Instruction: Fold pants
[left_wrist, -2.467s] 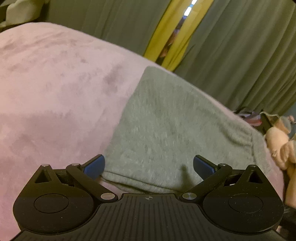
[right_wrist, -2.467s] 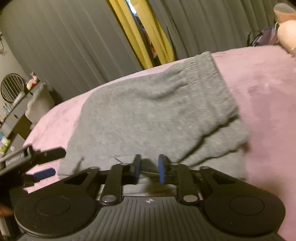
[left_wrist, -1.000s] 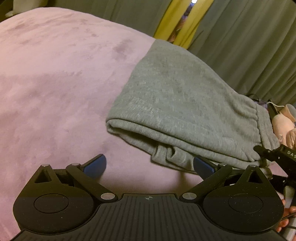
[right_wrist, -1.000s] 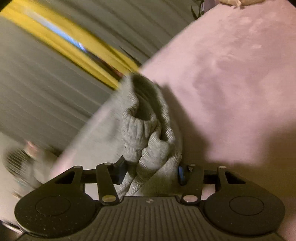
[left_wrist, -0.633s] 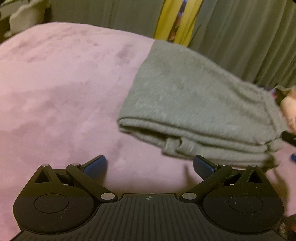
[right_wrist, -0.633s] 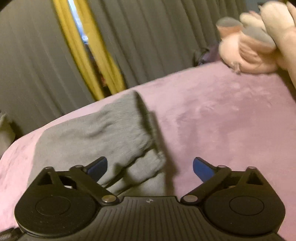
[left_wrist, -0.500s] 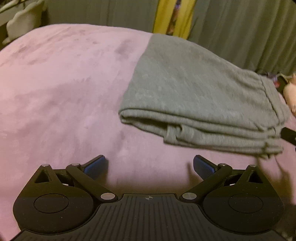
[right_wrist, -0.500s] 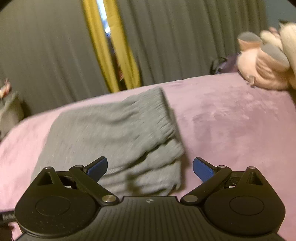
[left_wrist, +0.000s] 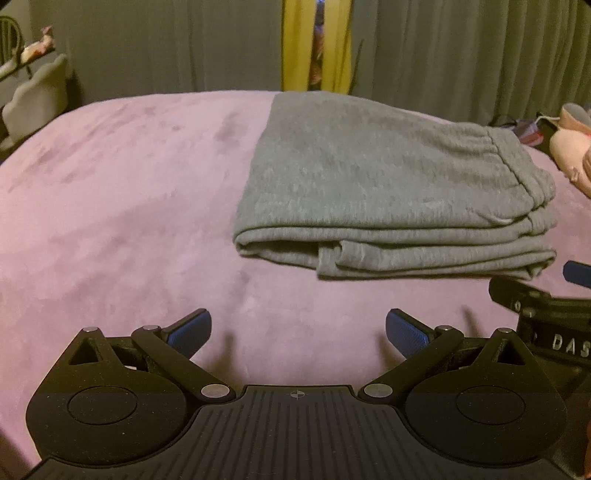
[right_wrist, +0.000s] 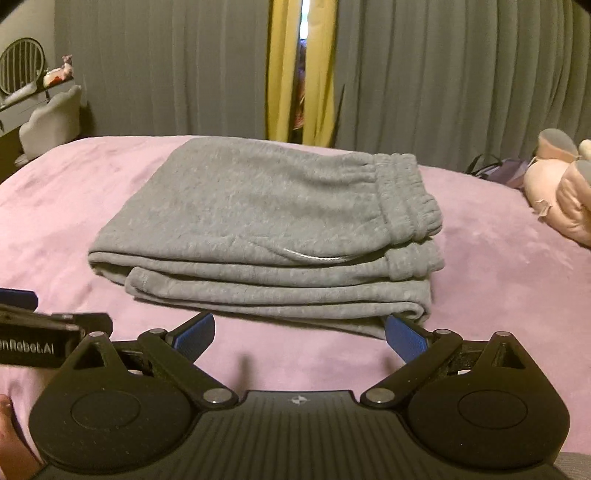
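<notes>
The grey sweatpants (left_wrist: 388, 192) lie folded in a flat stack on the pink bed cover (left_wrist: 122, 206), elastic waistband at the right. They also show in the right wrist view (right_wrist: 266, 225), stacked layers facing me. My left gripper (left_wrist: 298, 330) is open and empty, held back from the stack's near left corner. My right gripper (right_wrist: 300, 332) is open and empty, just in front of the stack's near edge. Each gripper shows at the other view's edge: the right one (left_wrist: 554, 310), the left one (right_wrist: 44, 332).
Grey curtains (right_wrist: 424, 74) with a yellow strip (right_wrist: 284, 70) hang behind the bed. A pink plush toy (right_wrist: 557, 192) lies at the bed's right side. A pale scalloped chair (right_wrist: 51, 120) and a shelf stand at the far left.
My right gripper let go of the waistband and opened, then drew back level. My left gripper pulled back and turned to face the stack. The pants now lie flat and still.
</notes>
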